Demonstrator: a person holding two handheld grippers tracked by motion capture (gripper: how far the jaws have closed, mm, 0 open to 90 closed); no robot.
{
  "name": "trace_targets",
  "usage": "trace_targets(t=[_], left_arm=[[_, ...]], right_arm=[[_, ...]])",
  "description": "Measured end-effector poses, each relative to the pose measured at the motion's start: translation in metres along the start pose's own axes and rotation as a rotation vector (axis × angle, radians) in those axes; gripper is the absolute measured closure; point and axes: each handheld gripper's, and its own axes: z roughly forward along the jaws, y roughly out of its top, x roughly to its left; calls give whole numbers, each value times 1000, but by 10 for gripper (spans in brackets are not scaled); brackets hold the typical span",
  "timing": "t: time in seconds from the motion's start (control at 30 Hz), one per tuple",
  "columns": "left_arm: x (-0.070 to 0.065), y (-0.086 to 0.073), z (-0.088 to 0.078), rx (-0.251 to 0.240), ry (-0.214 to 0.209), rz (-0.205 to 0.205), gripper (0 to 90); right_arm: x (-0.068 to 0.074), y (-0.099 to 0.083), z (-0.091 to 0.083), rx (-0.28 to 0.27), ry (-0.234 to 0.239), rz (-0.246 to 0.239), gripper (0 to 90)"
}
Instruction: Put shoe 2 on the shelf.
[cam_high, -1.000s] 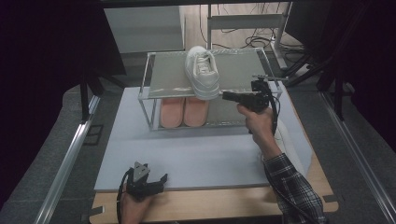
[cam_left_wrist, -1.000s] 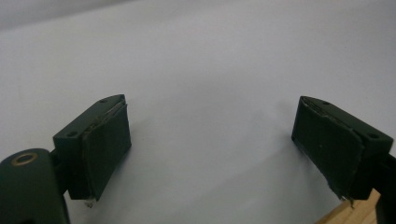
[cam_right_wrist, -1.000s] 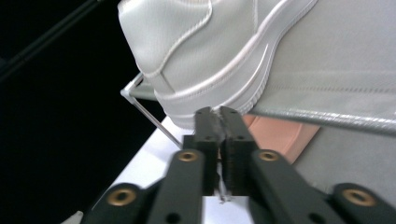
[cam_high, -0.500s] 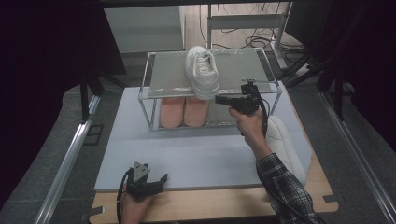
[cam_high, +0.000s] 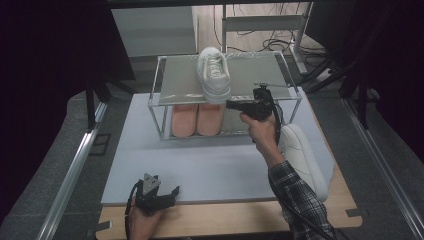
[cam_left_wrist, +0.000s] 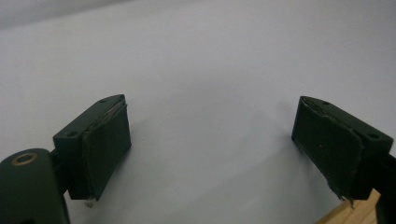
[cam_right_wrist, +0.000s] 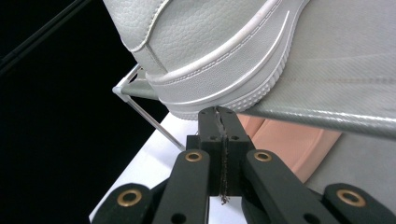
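From above, a white sneaker (cam_high: 214, 75) sits on the top shelf of a wire rack (cam_high: 165, 107), its end overhanging the front edge, with pink shoes (cam_high: 197, 119) on the shelf below. The right gripper (cam_high: 231, 104) points at that overhang; the left gripper (cam_high: 172, 192) rests at the mat's (cam_high: 210, 165) near edge.

The left gripper view adds its jaws spread wide over bare mat.

The right gripper view shows jaws pressed together, empty, tips at the sneaker's sole.

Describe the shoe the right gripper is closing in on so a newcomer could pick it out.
Find the two-tier metal rack at the table's far end. The white sneaker is on its top shelf, toe over the front edge. The pink pair sits on the lower shelf, and the other white shoe lies on the table.
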Motion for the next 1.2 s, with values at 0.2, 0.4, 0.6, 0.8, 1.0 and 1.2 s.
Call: trace_targets(t=[0.2, 0.4, 0.6, 0.8, 1.0, 1.2], left_arm=[[0, 0, 0, 0, 0, 0, 115], [0, 0, 0, 0, 0, 0, 115], [0, 0, 0, 0, 0, 1, 115], [0, 0, 0, 0, 0, 0, 115], [0, 0, 0, -1, -1, -1, 115], [0, 0, 0, -1, 0, -1, 115]], right_arm=[[3, 2, 9, 8, -1, -2, 897], [10, 2, 19, 15, 2, -11, 897], [18, 0, 29, 24, 12, -21, 897], [21, 0, 30, 29, 7, -29, 896], [25, -1, 25, 41, -7, -66, 891], [29, -5, 16, 57, -67, -132, 840]])
